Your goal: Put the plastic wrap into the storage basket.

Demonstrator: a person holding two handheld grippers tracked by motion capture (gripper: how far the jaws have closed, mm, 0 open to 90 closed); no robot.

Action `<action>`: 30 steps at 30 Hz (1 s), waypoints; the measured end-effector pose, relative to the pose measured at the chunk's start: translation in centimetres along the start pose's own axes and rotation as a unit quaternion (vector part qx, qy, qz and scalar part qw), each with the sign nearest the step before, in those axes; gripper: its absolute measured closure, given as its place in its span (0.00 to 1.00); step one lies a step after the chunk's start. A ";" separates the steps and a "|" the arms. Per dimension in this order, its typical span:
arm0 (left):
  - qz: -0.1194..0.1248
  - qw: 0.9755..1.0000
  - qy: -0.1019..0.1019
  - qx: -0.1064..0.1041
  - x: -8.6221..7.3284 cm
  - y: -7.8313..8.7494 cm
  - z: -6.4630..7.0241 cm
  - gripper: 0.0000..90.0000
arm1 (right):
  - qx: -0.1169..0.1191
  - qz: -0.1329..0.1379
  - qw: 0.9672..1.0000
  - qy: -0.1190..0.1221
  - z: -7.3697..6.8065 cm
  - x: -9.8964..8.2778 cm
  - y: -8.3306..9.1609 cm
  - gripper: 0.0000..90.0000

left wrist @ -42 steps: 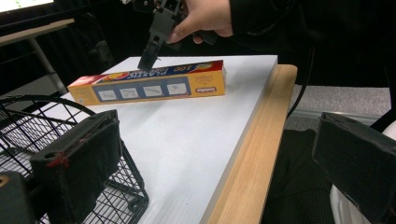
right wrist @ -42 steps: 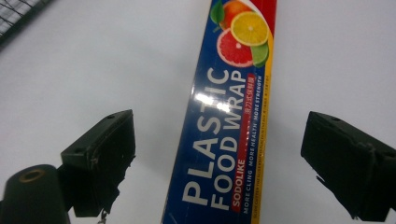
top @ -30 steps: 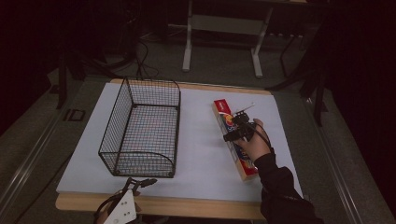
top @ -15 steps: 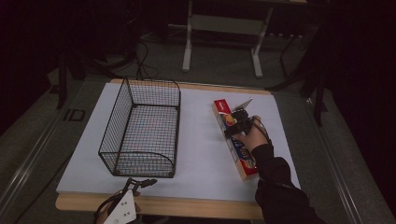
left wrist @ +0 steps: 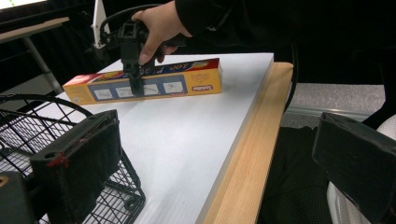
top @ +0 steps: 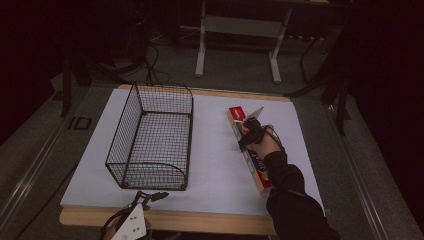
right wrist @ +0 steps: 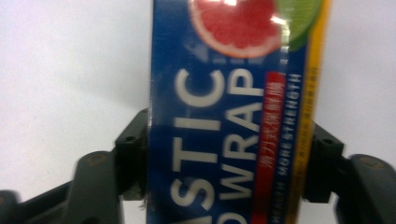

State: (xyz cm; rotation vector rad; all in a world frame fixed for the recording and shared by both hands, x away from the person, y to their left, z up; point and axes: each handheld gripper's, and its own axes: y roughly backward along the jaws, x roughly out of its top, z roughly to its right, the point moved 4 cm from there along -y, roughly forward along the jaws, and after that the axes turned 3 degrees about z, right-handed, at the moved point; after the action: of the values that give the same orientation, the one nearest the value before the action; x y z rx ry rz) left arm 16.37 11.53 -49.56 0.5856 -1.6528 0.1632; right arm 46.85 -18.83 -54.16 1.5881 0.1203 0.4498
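Note:
A long blue, red and yellow plastic wrap box [top: 258,170] lies on the white table top, right of centre. My right gripper [top: 247,137] comes down on its far half. In the right gripper view the jaws have just been closing on the box [right wrist: 229,112], and the right gripper [right wrist: 229,172] now presses on both long sides. The left gripper view shows that hand and gripper [left wrist: 135,77] astride the box [left wrist: 187,84]. My left gripper [top: 150,196] rests at the near table edge, its black jaws [left wrist: 219,172] wide apart and empty.
A black wire basket [top: 188,131] stands left of centre, its near corner [left wrist: 28,116] close beside my left jaw. The white board [top: 210,165] lies on a wooden table whose edge [top: 200,220] runs along the front. Metal stand legs [top: 202,45] rise behind the table.
The right gripper has come down and slightly left onto the box, and its jaws went from wide apart to tight against the box's sides. The left gripper stayed in place.

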 end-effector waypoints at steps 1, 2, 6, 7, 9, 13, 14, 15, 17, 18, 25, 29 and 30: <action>0.000 1.000 0.000 0.000 0.0 0.0 0.0 0.02 | -0.009 -0.006 1.000 0.008 -0.1 0.0 -0.1 0.39; 0.000 1.000 0.000 0.000 0.0 0.0 0.0 0.02 | -0.016 -0.010 1.000 0.012 -0.2 0.1 -0.1 0.40; 0.000 1.000 0.002 -0.001 0.0 0.0 0.0 0.02 | -0.020 -0.013 1.000 0.004 -0.3 0.2 0.0 0.43; 0.001 1.000 0.002 -0.001 0.0 0.0 0.0 0.02 | -0.021 -0.012 1.000 0.003 -0.3 0.2 0.0 0.43; 0.001 1.000 0.002 -0.001 0.0 0.0 0.0 0.02 | -0.024 -0.006 1.000 0.001 -0.3 0.2 0.1 0.44; 0.001 1.000 0.000 -0.002 0.0 0.0 0.0 0.02 | -0.031 -0.001 1.000 0.002 -0.4 0.3 0.3 0.44; 0.002 1.000 0.001 -0.002 0.0 0.0 0.0 0.02 | -0.029 0.002 1.000 0.002 -0.4 0.3 0.5 0.44; 0.002 1.000 0.001 -0.002 0.0 0.0 0.0 0.02 | -0.028 0.005 1.000 0.002 -0.4 0.4 0.8 0.44; 0.002 1.000 0.003 -0.003 0.0 0.0 0.0 0.02 | -0.027 0.014 1.000 0.002 -0.3 0.6 1.4 0.44; 0.002 1.000 0.004 -0.002 0.0 0.0 0.0 0.02 | -0.026 0.017 1.000 0.000 -0.3 0.6 1.8 0.44; 0.002 1.000 0.002 0.000 0.0 0.0 0.0 0.02 | -0.020 0.035 0.999 -0.012 -0.2 1.0 3.9 0.44; 0.003 1.000 0.004 0.000 0.0 0.0 0.0 0.02 | -0.024 0.045 0.999 -0.011 -0.4 1.2 5.2 0.44; 0.003 1.000 0.004 0.000 0.0 0.0 0.0 0.02 | -0.025 0.049 0.998 -0.011 -0.4 1.3 5.6 0.44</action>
State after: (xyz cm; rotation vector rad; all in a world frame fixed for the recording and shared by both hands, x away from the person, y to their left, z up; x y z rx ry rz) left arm 16.41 11.51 -49.56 0.5800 -1.6473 0.1691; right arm 46.81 -18.44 -48.45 1.5539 0.0147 0.5071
